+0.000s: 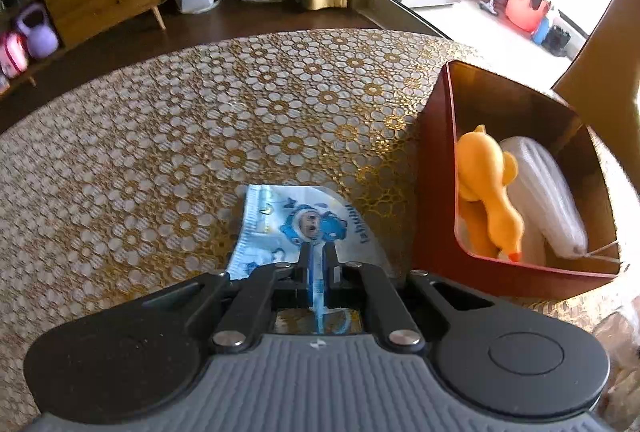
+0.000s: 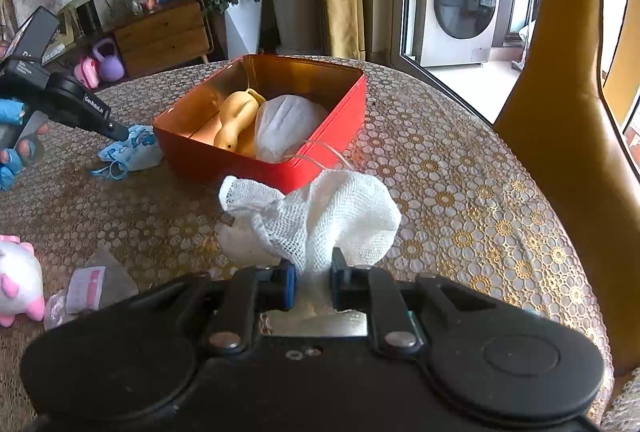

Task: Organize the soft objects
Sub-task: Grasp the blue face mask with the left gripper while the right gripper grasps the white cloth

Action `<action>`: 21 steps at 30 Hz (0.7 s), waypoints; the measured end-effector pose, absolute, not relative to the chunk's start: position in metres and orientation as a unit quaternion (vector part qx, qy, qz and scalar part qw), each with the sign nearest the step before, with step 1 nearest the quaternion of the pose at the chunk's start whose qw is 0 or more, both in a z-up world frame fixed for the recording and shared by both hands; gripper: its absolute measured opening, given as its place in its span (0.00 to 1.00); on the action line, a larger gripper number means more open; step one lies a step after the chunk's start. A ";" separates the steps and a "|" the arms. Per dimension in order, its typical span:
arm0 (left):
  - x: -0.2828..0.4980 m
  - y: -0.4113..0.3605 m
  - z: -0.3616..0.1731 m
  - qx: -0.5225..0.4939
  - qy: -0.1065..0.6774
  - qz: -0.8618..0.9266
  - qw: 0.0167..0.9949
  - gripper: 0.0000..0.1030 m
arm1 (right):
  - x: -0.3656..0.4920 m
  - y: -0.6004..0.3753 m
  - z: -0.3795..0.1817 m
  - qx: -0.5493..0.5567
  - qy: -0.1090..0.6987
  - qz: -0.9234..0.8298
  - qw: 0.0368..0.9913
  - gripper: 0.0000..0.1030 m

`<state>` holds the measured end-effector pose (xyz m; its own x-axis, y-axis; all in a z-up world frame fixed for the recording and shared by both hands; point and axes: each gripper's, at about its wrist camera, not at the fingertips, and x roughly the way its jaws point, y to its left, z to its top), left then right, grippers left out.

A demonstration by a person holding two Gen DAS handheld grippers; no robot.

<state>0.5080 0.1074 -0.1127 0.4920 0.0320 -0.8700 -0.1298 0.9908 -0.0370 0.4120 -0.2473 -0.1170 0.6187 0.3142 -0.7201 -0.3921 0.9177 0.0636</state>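
Left wrist view: left gripper is clamped on a thin edge of the blue printed mask, w/ the red tin just to its right. The pinch is shallow, so the mask may slip out.

Right wrist view: right gripper pinches the white gauze cloth, tin ahead. Loose folds hang wide and could snag the tin rim or drag across the tablecloth.

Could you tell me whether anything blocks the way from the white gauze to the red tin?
Nothing visible does. The right gripper holds the white gauze just in front of the red tin, whose near wall is bare; only tablecloth lies between.
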 end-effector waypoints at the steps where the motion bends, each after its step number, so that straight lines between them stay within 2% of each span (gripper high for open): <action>1: 0.508 0.108 -0.115 -0.052 0.505 0.048 0.860 0.04 | 0.411 -0.248 -0.118 -0.050 0.391 0.197 0.898 0.15; 4: 0.510 0.114 -0.124 -0.088 0.524 0.039 0.846 0.07 | 0.411 -0.248 -0.121 -0.046 0.398 0.200 0.894 0.15; 6: 0.510 0.116 -0.128 -0.092 0.526 0.043 0.844 0.19 | 0.412 -0.247 -0.124 -0.046 0.401 0.201 0.893 0.15; 7: 0.511 0.117 -0.129 -0.088 0.524 0.046 0.846 0.37 | 0.413 -0.247 -0.125 -0.046 0.402 0.201 0.892 0.15; 8: 0.511 0.118 -0.128 -0.087 0.520 0.049 0.848 0.63 | 0.413 -0.246 -0.126 -0.046 0.403 0.202 0.891 0.15; 9: 0.510 0.119 -0.127 -0.091 0.514 0.051 0.851 0.74 | 0.413 -0.246 -0.127 -0.046 0.404 0.203 0.891 0.15; 10: 0.510 0.121 -0.126 -0.096 0.508 0.053 0.854 0.79 | 0.414 -0.245 -0.127 -0.045 0.404 0.204 0.891 0.15; 21: 0.520 0.133 -0.146 -0.101 0.533 0.081 0.836 0.79 | 0.421 -0.247 -0.138 -0.040 0.416 0.206 0.885 0.15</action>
<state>0.5203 0.1330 -0.1461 0.4193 0.0280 -0.9074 -0.2434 0.9664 -0.0826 0.4212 -0.2466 -0.1376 0.5680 0.3322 -0.7530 -0.3982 0.9116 0.1018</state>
